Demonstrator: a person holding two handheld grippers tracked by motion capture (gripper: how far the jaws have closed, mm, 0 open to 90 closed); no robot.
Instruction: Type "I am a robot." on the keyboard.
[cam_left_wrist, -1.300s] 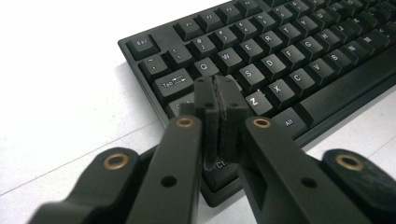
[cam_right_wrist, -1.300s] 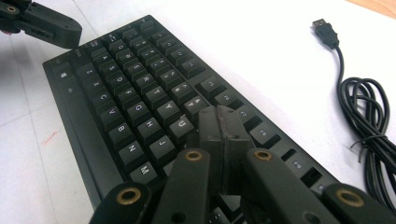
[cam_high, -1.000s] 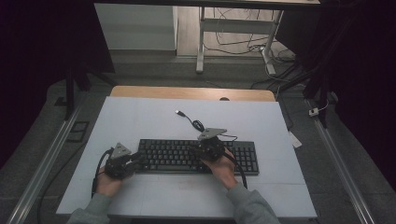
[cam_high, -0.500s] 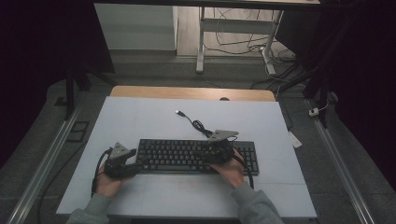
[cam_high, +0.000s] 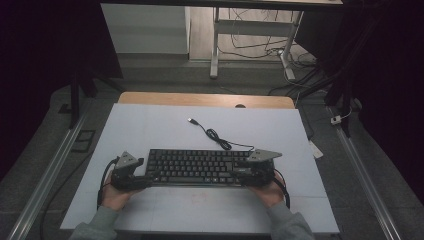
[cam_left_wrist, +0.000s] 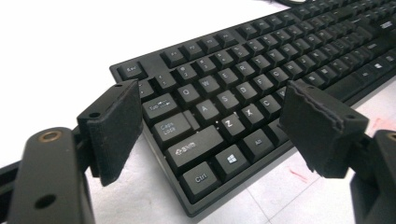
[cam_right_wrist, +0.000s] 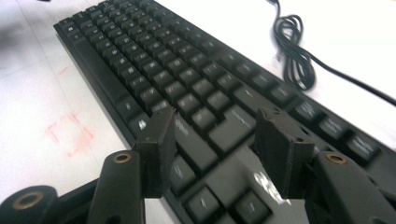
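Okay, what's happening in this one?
A person sits at a white table with a claw in each hand, one at either end of a black keyboard. The left claw is open over the Tab and Caps Lock end; the right claw is open over the opposite end. Neither has closed on anything. The keyboard's cable lies loose behind it, its plug unconnected.

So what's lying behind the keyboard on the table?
Behind the keyboard its own black cable trails in loops across the white table, ending in a USB plug. Where it joins the keyboard is hidden behind the right gripper.
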